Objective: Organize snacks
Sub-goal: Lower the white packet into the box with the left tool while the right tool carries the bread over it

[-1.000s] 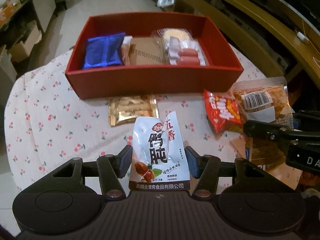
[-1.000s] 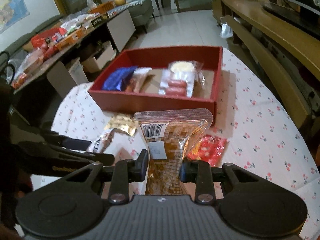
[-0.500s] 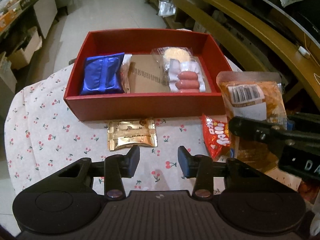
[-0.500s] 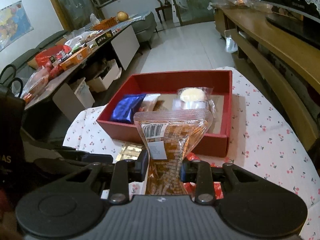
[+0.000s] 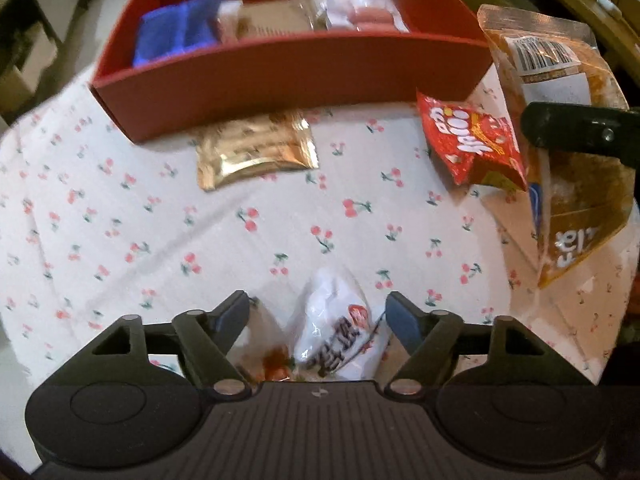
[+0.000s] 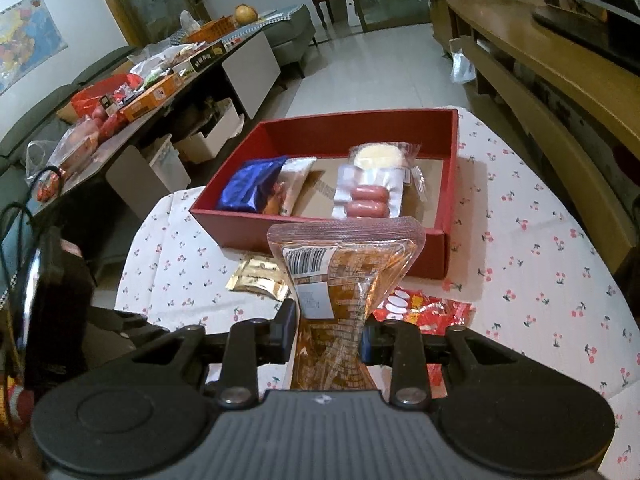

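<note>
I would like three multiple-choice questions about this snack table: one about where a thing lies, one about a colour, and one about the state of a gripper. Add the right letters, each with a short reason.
1. Where does the gold packet lie?
A. inside the red box
B. on the tablecloth in front of the red box
C. in the left gripper

2. What colour is the packet at the left end of the red box?
A. blue
B. green
C. yellow

3. What is the state of the right gripper?
A. open and empty
B. shut on the orange-brown snack bag
C. shut on the gold packet

Answers:
1 B: it rests on the cherry-print tablecloth, just outside the box's front wall.
2 A: the blue packet lies there.
3 B: both fingers pinch the orange-brown snack bag.
</note>
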Demonstrator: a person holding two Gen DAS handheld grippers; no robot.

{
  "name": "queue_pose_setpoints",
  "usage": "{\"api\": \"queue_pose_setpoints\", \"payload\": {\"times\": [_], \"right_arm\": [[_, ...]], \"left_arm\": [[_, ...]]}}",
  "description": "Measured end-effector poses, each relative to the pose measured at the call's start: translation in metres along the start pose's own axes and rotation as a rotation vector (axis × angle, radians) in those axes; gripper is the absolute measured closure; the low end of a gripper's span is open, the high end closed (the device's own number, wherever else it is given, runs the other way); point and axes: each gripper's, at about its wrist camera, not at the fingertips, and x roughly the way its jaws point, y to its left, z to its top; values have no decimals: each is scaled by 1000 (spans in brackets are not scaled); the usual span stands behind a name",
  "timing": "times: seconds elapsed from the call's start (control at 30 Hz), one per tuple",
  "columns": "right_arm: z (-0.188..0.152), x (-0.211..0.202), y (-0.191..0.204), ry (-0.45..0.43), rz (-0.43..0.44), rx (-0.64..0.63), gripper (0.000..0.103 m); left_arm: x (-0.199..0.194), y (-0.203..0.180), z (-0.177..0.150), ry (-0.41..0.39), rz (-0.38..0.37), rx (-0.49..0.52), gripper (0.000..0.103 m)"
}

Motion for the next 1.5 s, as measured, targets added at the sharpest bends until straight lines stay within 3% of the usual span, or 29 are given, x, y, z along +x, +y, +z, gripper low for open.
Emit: {"api": "queue_pose_setpoints", "payload": {"times": [0.47,0.57,0.6,0.9,1.2,1.5], "right_arm": [[-1,0,2,10,19,-4,62],[-1,1,4,14,21,-12,62],[-1,2,5,15,22,-14,62],[-1,0,3,-2,8,-8,62],[14,4,6,-37,-13,-1,62],[53,17,6,-94,-23,20,62]], "left_arm": [[4,-6,-14,39,35,55,18],[1,-5,-16,12,54,37,31],[-1,-4,-17,2,59,36,43],[-30,1,-27,-68,29,-11,45],[-53,0,19,-177,19,-56,45],[-61,9,74,-285,40,-121,45]]}}
